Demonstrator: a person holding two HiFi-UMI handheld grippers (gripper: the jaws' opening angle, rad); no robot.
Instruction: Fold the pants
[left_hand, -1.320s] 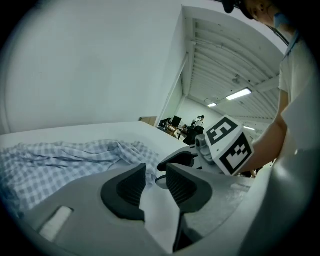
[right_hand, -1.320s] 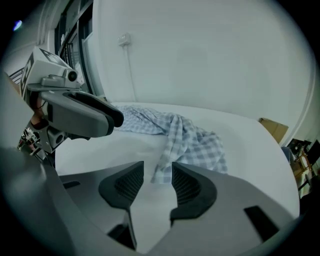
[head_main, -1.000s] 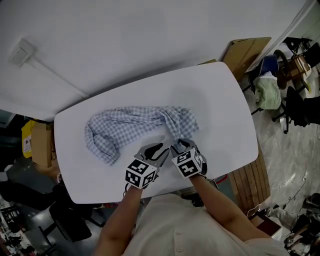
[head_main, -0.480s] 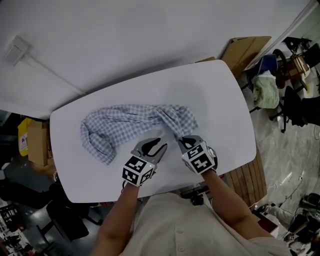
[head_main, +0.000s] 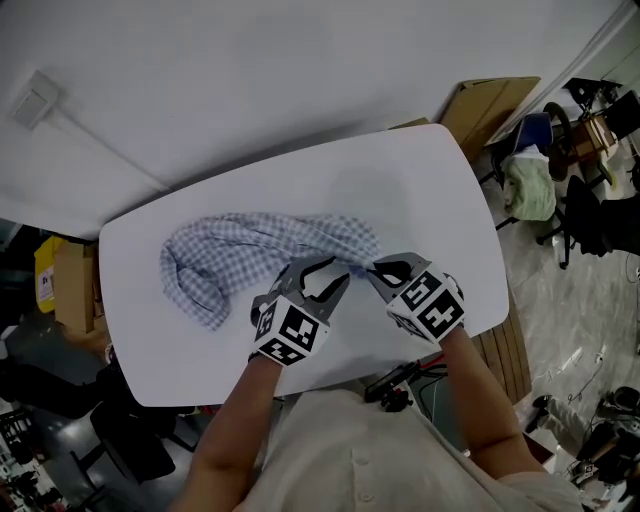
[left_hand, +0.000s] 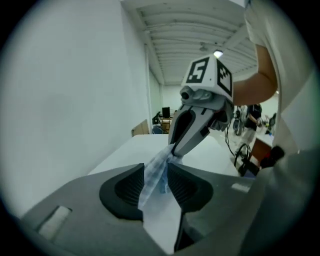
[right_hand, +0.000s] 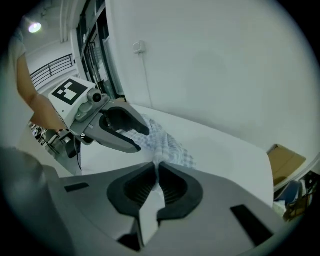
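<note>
Blue-and-white checked pants (head_main: 245, 250) lie crumpled across the white table (head_main: 420, 180). Their right end is drawn up toward me between both grippers. My left gripper (head_main: 325, 272) is shut on a bunched strip of the cloth (left_hand: 155, 175); its jaws have just been opening a little, with the fabric still between the pads. My right gripper (head_main: 385, 268) has just been closing and is now shut on a thin fold of the pants (right_hand: 167, 145). The two grippers sit close together, tips facing, with the right gripper (left_hand: 172, 150) pinching the same strip just beyond the left jaws.
A cardboard box (head_main: 490, 105) leans behind the table's far right corner. Chairs and a green cloth (head_main: 530, 185) stand to the right. A yellow box (head_main: 50, 275) sits on the floor at the left. A white wall runs behind the table.
Both grippers have risen and drawn apart. The right one has shut on the pants' right end and lifted it, and the left one has rolled. The cloth's right end has pulled toward me.
</note>
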